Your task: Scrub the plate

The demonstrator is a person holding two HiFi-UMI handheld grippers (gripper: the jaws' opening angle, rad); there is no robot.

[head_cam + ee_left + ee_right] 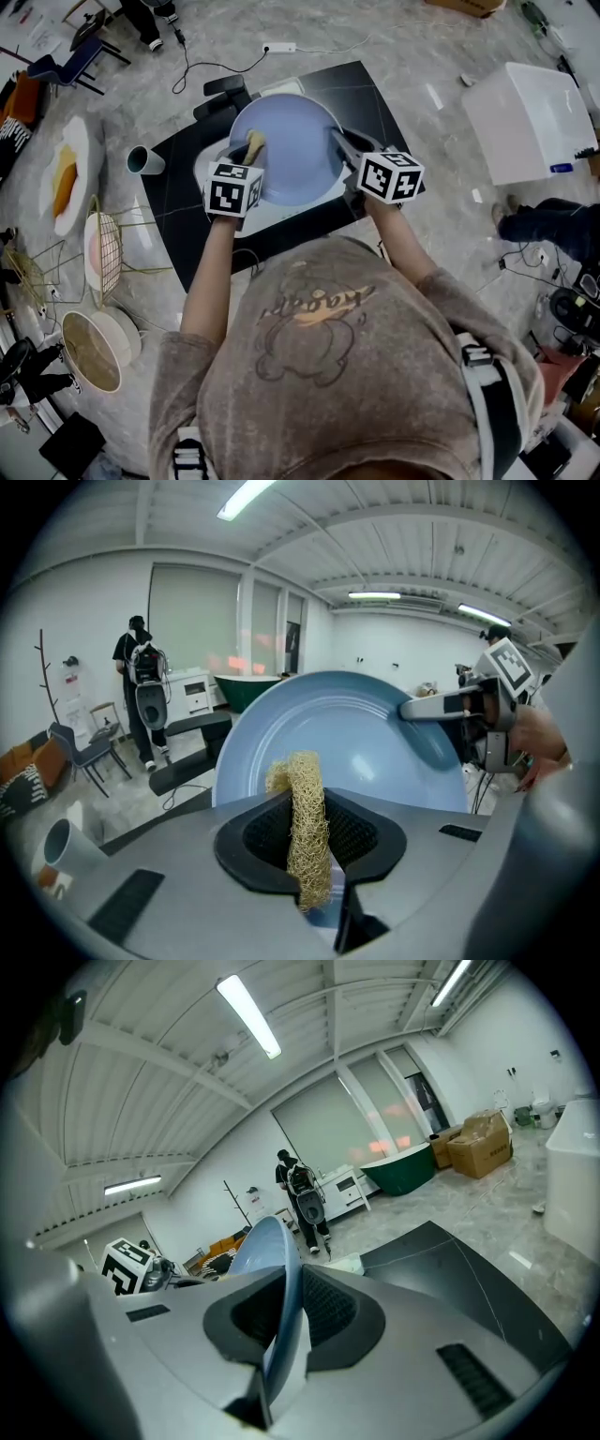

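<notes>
While the right hand-held gripper (287,1321) pinches the rim of the blue plate (292,150), holding it tilted above the black surface (186,230), the left hand-held gripper (310,836) is clamped on a strip of straw-coloured scrubber (302,782). The scrubber's tip sits at the plate's face near its left edge; whether they touch is unclear.
</notes>
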